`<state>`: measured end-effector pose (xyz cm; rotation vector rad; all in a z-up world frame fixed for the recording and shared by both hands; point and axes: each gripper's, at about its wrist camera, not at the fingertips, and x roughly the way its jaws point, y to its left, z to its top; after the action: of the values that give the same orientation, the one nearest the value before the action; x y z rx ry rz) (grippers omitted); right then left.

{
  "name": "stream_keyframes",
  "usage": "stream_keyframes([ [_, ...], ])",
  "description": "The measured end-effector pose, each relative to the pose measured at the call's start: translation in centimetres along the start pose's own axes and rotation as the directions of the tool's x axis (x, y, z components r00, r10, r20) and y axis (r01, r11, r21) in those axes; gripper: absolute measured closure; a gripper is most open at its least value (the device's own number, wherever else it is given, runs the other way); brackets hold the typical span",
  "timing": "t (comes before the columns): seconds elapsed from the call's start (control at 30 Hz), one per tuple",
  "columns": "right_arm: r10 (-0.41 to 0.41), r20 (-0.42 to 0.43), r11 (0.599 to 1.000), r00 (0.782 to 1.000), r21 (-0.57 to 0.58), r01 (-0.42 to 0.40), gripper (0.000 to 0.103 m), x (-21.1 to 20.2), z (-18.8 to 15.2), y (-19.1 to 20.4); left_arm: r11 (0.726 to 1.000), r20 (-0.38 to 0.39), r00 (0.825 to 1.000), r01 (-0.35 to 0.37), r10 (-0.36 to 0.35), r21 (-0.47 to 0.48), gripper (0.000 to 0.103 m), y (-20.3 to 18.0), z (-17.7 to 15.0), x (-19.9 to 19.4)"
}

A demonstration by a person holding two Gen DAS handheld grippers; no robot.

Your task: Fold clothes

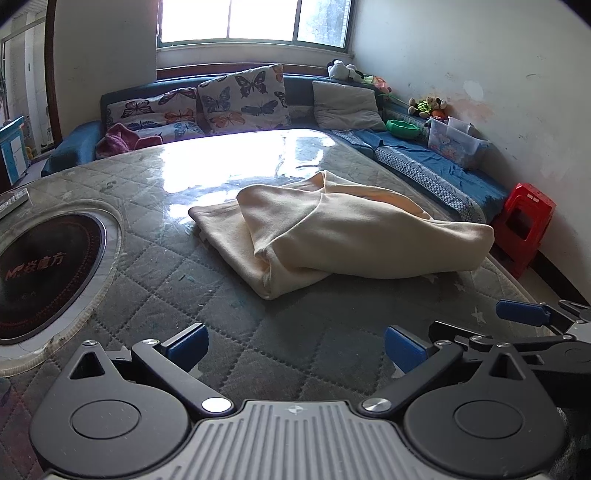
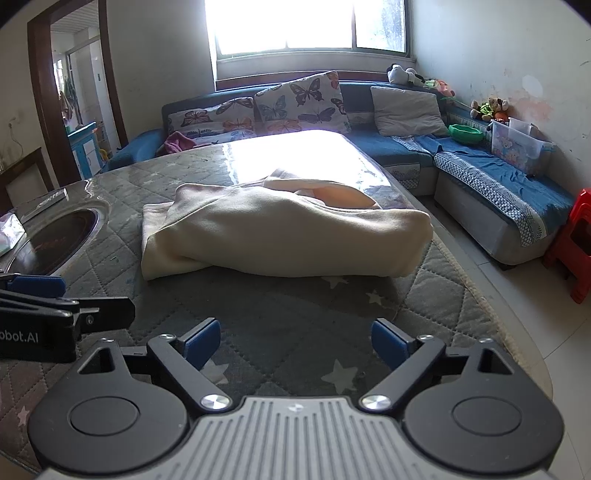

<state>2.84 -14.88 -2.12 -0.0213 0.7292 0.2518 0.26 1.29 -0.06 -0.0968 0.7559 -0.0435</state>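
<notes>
Quilted table (image 1: 258,350): cream garment (image 1: 332,236) loosely folded, bulky, rumpled, edges uneven.

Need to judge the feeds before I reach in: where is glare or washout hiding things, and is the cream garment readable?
Left wrist view: window blown out, bright glare across the far half of the table, cream garment sharp. Right wrist view: same washout on the table behind the garment, which shows its folds clearly. Both views: fisheye bending at the edges.

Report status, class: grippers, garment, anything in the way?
Left gripper open, empty. Right gripper open, empty. Cream garment bunched on table, untouched. Path clear; hotplate off to left.
</notes>
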Motion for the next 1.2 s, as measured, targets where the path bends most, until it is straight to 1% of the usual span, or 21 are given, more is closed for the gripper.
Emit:
stream_keyframes([
  [0.07,0.003,-0.002,1.000,1.000,0.003,-0.003,0.010,0.0,0.0,0.0,1.000,0.034,0.999,-0.014,0.014,0.014,0.000,1.6,-0.4,-0.5],
  [0.1,0.005,-0.001,1.000,1.000,0.004,-0.005,0.009,0.0,0.0,0.0,1.000,0.029,0.999,-0.021,0.021,0.018,0.000,2.4,-0.1,-0.3],
  [0.17,0.001,0.002,1.000,1.000,0.004,-0.001,0.007,-0.2,0.0,-0.2,0.999,0.009,1.000,-0.029,0.029,0.028,0.000,2.5,0.1,0.3],
  [0.27,-0.004,0.005,1.000,1.000,0.002,0.004,0.006,-0.4,0.2,-0.4,0.999,0.012,1.000,-0.027,0.027,0.025,0.000,2.8,0.0,0.0],
  [0.4,-0.007,0.006,1.000,1.000,0.000,0.007,0.004,-0.4,0.3,-0.4,0.999,0.006,1.000,-0.028,0.028,0.023,0.000,2.9,0.0,0.0],
  [0.47,-0.015,0.019,1.000,1.000,-0.009,0.015,0.004,-0.8,-0.3,0.2,0.999,0.004,1.000,-0.031,0.031,0.022,0.000,3.0,-0.1,0.0],
  [0.83,-0.030,0.029,0.999,0.999,-0.010,0.030,0.002,-1.0,-0.7,0.2,0.999,-0.005,0.999,-0.042,0.042,0.030,0.000,2.7,-0.3,-0.1],
  [1.2,-0.041,0.021,0.999,0.999,0.000,0.041,0.000,-0.8,-0.6,-0.2,0.998,-0.022,0.999,-0.049,0.050,0.032,0.000,2.6,-0.1,0.4],
])
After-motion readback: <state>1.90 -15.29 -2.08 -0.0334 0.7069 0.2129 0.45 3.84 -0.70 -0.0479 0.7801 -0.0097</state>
